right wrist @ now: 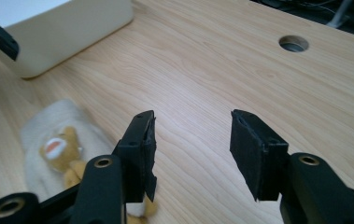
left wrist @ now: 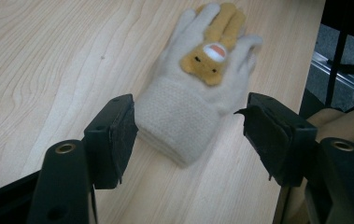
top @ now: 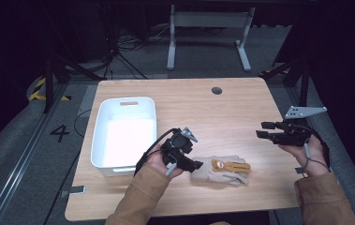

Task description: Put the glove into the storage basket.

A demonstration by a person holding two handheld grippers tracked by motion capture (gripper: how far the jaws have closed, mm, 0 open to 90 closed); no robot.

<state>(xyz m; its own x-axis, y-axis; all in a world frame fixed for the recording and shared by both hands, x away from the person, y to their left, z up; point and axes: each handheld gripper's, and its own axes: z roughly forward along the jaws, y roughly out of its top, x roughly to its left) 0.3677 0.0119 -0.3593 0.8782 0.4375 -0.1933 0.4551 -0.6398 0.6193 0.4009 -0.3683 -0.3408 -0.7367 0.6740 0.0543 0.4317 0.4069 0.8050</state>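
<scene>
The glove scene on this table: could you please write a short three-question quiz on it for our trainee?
1. True or false: the left gripper has its jaws shut on the glove.
2. Which part of the glove lies between those jaws: A cuff, B fingertips?
3. What stands on the table to the glove's left in the high view?

Key: 1 false, the jaws are open either side. 2 A. 3 the white bin.
</scene>
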